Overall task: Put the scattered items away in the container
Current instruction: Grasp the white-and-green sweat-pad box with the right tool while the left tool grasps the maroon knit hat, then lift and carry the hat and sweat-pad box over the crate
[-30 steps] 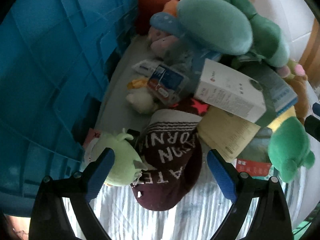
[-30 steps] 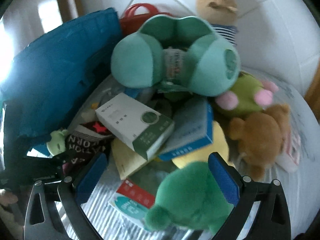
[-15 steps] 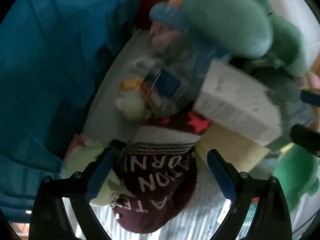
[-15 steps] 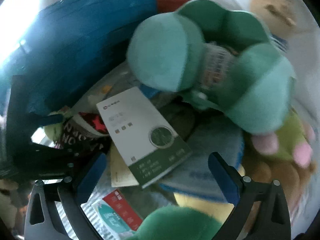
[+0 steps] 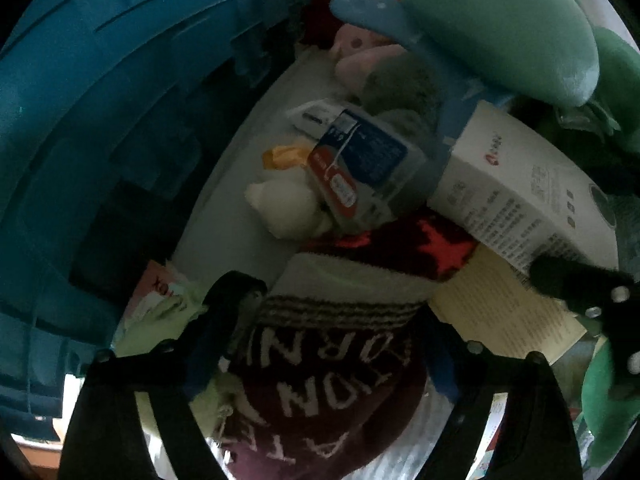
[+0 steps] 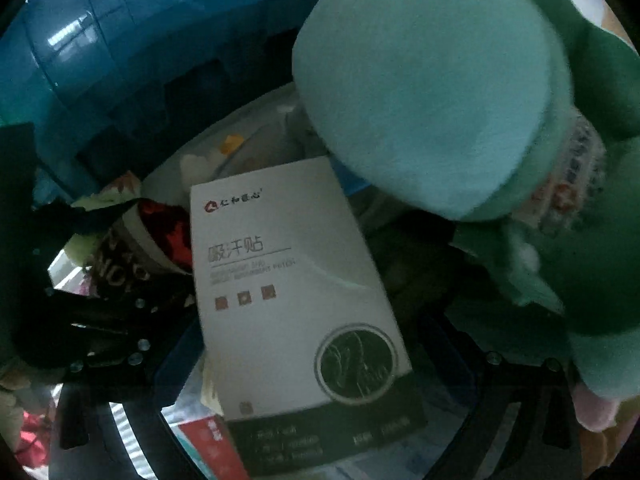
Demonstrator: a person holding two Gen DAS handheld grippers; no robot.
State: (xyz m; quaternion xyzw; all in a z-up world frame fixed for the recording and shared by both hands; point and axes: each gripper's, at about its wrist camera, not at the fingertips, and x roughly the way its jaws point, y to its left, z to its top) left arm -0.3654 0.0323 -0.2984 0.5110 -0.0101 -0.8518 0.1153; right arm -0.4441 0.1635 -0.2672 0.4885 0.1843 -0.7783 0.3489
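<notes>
- The maroon knit hat [image 5: 320, 392] is straddled by the left gripper [image 5: 320, 344], its jaws just narrowed, not yet seen pressing.
- The white box [image 6: 296, 304] is framed between the right gripper's [image 6: 320, 364] wide jaws.
- Next, firm closure is called for, then a lift toward the blue container [image 5: 120, 120] beside the pile.

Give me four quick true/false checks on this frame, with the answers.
1. The left tool straddles the maroon hat. True; its jaws have just been closing, with the hat between them.
2. The hat's lettering is yellow. False; it is white.
3. The white box lies between the fingers of the right tool. True; the jaws stand open.
4. The blue container is on the right of both views. False; it fills the left and upper left.
</notes>
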